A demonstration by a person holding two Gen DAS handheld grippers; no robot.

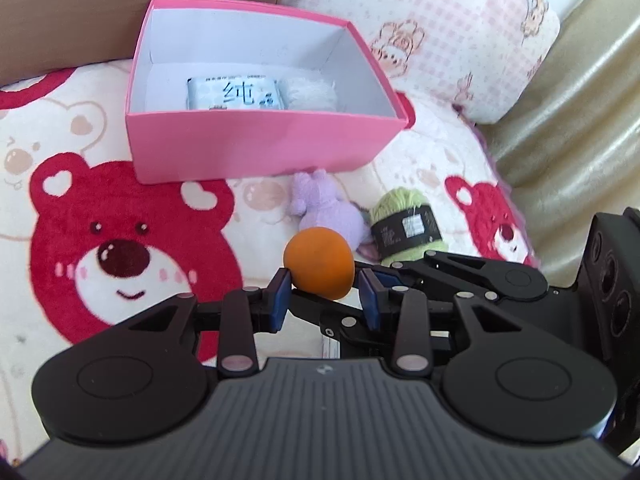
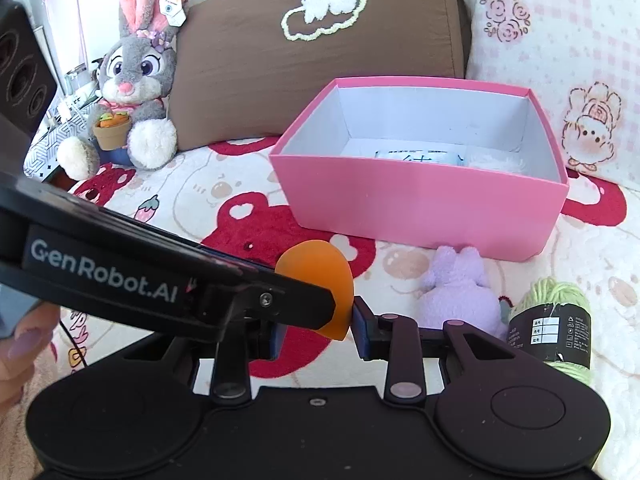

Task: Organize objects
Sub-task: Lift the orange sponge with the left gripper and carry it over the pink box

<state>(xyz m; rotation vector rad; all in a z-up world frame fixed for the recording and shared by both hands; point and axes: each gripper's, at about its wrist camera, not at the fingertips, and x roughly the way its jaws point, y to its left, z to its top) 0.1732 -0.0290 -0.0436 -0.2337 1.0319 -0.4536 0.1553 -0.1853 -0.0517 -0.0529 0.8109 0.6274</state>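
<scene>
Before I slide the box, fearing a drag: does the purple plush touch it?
Touching: right wrist view shows the plush, ears against the box wall.

both wrist views look down, close, sharing the pink box (image 1: 260, 148).

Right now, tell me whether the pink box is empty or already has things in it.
Not empty. The lidless pink box already holds a tissue pack and, right beside it, something white and fluffy.
</scene>
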